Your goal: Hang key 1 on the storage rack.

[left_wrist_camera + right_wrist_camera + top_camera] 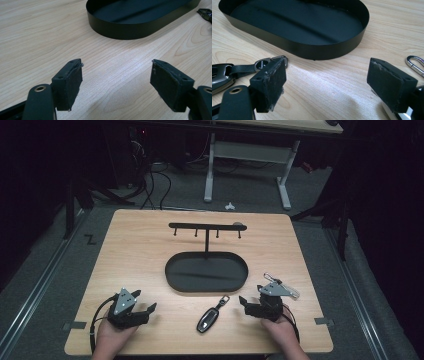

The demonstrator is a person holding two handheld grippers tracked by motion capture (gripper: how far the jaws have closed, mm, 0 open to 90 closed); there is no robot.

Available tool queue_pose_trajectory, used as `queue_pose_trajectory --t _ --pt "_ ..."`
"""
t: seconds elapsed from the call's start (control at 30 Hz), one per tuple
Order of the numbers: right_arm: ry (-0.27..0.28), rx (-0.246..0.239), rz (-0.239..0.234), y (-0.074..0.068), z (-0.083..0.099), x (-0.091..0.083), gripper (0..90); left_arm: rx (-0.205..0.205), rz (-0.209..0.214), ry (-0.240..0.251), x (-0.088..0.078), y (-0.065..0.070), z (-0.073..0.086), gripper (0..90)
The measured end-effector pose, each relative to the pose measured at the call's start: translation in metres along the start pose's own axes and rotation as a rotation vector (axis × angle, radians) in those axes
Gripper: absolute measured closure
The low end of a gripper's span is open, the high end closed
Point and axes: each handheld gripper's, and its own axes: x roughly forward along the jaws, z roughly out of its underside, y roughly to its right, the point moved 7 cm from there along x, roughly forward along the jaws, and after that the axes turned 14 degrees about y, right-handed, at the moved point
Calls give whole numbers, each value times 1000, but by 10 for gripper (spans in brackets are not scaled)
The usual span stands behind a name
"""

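Lying between tongs (pixel 250 303), key fob (pixel 209 318), tray (pixel 206 286) beyond

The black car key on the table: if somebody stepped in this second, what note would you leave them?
Left tongs: open, holding nothing, low over the pale wooden table.
Right tongs: open, holding nothing, just right of the black car key with strap and clip.
The key lies flat in front of the black oval metal tray, outside it. The stand's hook bar has nothing hanging from it. A silver carabiner lies by the right tongs.
Done: nothing visible yet.
Left: probably grasp the key and hang it or put it in the tray.
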Motion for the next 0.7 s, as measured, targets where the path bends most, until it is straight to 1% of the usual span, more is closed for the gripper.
queue_pose_trajectory --t 0.23,0.37,0.43,0.5,0.53,0.57,0.6,0.63,0.7 --pt "-2 1 -1 1 1 -2 160 3 -2 1 1 0 -1 262" --pt "4 -4 -5 0 0 -2 159 2 1 5 1 0 -2 262" --pt "7 0 -6 -3 -2 -2 157 -4 3 10 0 0 -2 262" --pt "12 -7 -19 -8 -3 -2 156 -8 3 13 0 0 -2 262" --pt "5 -6 -36 -14 -4 -1 155 -10 -1 15 0 -1 -3 262" --pt "5 -6 -36 -14 -4 -1 155 -15 -3 15 -1 -2 -3 262" --pt "-1 1 -64 -22 -5 0 154 -20 -3 17 -1 -2 -3 262" --pt "-1 1 -64 -22 -5 0 154 -23 -7 23 -2 -2 -4 262" --pt "-2 3 -89 -31 -6 1 154 -30 -13 31 -3 -3 -4 261"
